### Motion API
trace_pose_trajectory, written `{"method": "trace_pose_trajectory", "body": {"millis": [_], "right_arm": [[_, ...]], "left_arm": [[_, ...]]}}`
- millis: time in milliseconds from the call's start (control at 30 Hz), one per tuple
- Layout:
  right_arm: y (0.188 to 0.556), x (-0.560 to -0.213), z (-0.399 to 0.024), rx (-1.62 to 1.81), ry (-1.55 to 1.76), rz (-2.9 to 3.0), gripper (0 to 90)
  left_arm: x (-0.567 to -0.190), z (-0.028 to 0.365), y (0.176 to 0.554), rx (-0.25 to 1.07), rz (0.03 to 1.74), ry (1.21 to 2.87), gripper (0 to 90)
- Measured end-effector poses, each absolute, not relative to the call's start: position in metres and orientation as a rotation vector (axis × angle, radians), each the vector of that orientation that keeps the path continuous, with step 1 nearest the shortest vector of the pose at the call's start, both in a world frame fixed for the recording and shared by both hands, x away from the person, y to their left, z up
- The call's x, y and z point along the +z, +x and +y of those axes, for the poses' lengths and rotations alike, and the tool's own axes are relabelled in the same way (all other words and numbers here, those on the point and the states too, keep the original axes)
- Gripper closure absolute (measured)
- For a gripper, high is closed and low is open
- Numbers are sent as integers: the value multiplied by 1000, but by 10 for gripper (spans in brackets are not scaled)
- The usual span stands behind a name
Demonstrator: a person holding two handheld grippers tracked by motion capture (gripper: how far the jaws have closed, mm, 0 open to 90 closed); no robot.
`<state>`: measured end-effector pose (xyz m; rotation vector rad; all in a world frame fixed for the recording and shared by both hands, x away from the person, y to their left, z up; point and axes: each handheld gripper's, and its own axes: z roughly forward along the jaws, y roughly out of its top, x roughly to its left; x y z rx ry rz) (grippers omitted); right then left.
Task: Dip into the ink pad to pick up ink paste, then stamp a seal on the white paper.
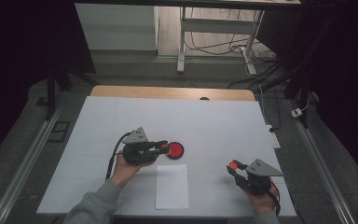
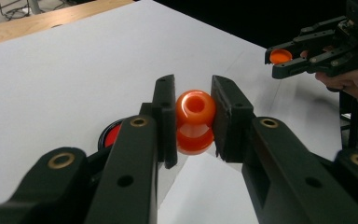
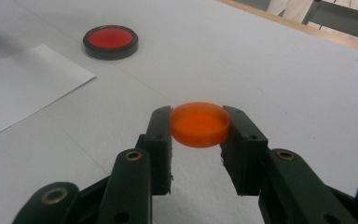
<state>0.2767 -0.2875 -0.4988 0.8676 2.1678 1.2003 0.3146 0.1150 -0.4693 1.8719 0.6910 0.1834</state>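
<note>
Left gripper (image 2: 193,116) is clamped on an orange knob-shaped piece (image 2: 195,120) with a hole in its top; your jaws squeeze it from both sides and hold it off the table (image 1: 121,121), near the black dish with red inside (image 1: 174,150). Right gripper (image 3: 199,125) is clamped on a shallow orange cap (image 3: 199,124), open side up, also lifted, well apart from the left one on the other side of the white sheet of paper (image 1: 172,185).

Step looks like mid-carry: both parts picked, neither joined nor set down. Likely the cap and the knob piece go together, or one goes to the red dish; can't tell which.

Next move calls for bringing the two hands toward each other over the paper, keeping the cap level and lining its opening up with the knob's end. Don't loosen either grip until the parts seat.
</note>
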Motion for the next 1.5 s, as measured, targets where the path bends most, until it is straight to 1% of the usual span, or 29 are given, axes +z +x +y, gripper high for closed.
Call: {"method": "trace_pose_trajectory", "body": {"millis": [700, 1100, 1267, 1333, 1500], "right_arm": [[276, -499, -287, 1201, 864, 2168, 643], [277, -499, -288, 1209, 870, 2168, 643], [276, -499, -287, 1206, 863, 2168, 644], [275, -499, -286, 1202, 861, 2168, 643], [276, -499, -287, 1198, 861, 2169, 643]], "left_arm": [[-467, 122, 295, 204, 670, 1894, 722], [-468, 119, 292, 209, 664, 1907, 722], [-468, 117, 287, 182, 666, 1917, 722], [-470, 115, 286, 149, 658, 1925, 721], [-473, 112, 278, 153, 635, 1942, 722]]}}
